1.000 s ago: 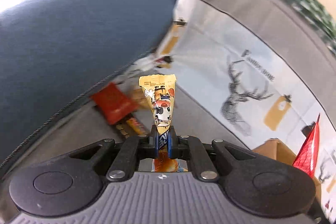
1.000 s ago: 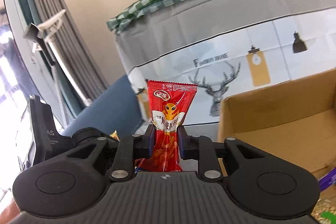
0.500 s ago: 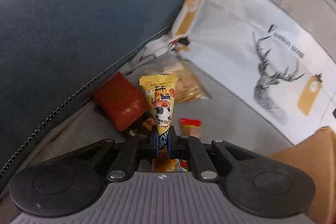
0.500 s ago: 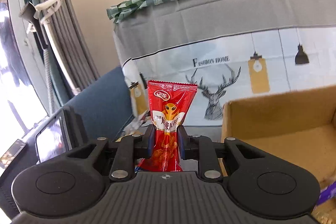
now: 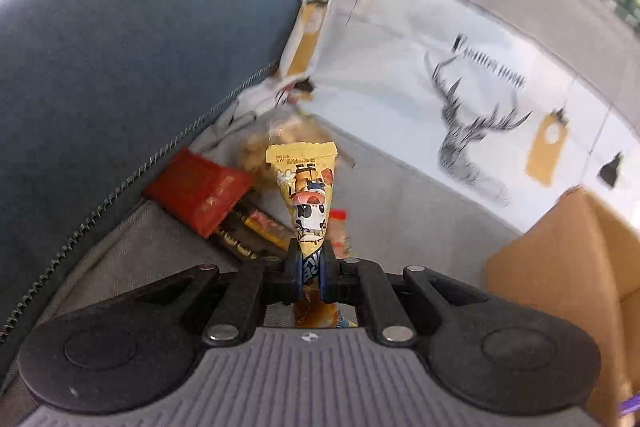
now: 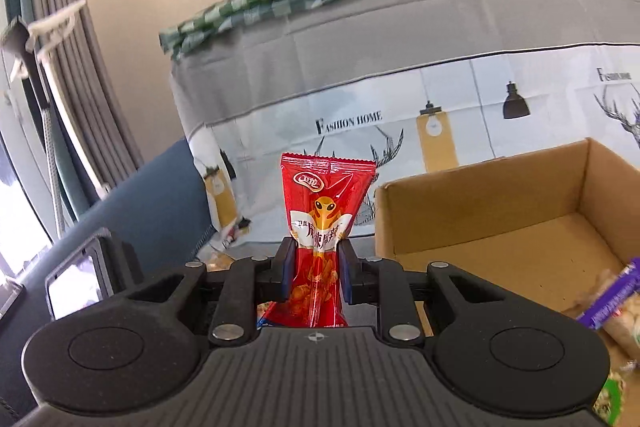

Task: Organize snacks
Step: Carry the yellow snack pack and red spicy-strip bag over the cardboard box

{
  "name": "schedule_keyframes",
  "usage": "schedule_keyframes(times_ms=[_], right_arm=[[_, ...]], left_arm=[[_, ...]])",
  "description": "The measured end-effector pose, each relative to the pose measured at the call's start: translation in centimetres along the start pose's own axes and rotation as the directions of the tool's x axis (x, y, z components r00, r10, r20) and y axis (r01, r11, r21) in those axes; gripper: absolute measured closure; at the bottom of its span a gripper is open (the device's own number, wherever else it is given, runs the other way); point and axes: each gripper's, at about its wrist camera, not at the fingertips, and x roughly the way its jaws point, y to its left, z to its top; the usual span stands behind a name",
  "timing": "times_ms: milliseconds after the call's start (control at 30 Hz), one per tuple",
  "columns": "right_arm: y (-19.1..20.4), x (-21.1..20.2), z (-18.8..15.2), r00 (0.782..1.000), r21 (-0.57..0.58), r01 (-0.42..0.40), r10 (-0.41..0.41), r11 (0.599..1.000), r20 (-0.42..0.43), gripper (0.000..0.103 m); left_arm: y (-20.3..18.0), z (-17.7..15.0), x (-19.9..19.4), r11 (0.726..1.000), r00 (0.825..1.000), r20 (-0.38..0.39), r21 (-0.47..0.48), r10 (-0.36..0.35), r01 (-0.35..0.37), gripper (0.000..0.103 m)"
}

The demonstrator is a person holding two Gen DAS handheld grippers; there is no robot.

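Two grippers are clamped on snacks: the left gripper (image 5: 311, 269) on a yellow packet (image 5: 306, 195), the right gripper (image 6: 313, 269) on a red packet (image 6: 324, 223). Loose snacks (image 5: 200, 193) lie ahead of the left gripper; a cardboard box (image 6: 500, 211) sits right of the right gripper.

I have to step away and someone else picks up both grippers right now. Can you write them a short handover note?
Left gripper: shut on the yellow cartoon snack packet, above the loose snacks.
Right gripper: shut on the red snack packet, just left of the cardboard box.
Loose snacks: a red packet and others lie on the grey surface by the blue cushion.
Done: a purple-wrapped snack is already in the box.
Left: probably box both held packets, then the loose ones.
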Motion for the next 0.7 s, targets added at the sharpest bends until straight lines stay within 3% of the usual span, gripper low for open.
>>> schedule_keyframes(times_ms=[167,267,400,467,567,633,700], right_arm=[[0.8,-4.1,0.9,0.998,-0.037,0.011,-0.009,0.999,0.064,0.079],[1.3,-6.7,1.6,0.992,-0.099,0.042,-0.029,0.994,0.122,0.079],[-0.2,-7.4,5.3,0.982,-0.123,0.112,-0.091,0.986,0.164,0.079],[-1.4,-6.4,7.0,0.976,-0.159,0.161,-0.133,0.974,0.175,0.079],[-4.6,-5.3,7.1,0.952,-0.091,0.238,-0.213,0.967,0.219,0.079],[-6.6,-4.8,5.4,0.942,-0.082,0.279,-0.257,0.957,0.214,0.079],[-8.1,-3.8,4.2,0.938,-0.061,0.321,-0.308,0.945,0.162,0.079]], left_arm=[[-0.8,1.8,-5.3,0.994,0.99,0.078,0.004,-0.114,0.114,0.096],[-2.8,3.1,-8.7,0.98,0.975,0.132,0.11,-0.178,0.164,0.096],[-6.9,5.1,-10.6,0.947,0.959,0.11,0.222,-0.263,0.234,0.096],[-9.0,5.1,-11.3,0.922,0.936,0.141,0.268,-0.323,0.278,0.096],[-10.6,3.0,-11.5,0.878,0.885,0.207,0.344,-0.417,0.333,0.096],[-11.5,1.3,-10.6,0.873,0.887,0.193,0.356,-0.418,0.334,0.096],[-12.3,0.4,-10.0,0.853,0.873,0.164,0.357,-0.459,0.381,0.096]])
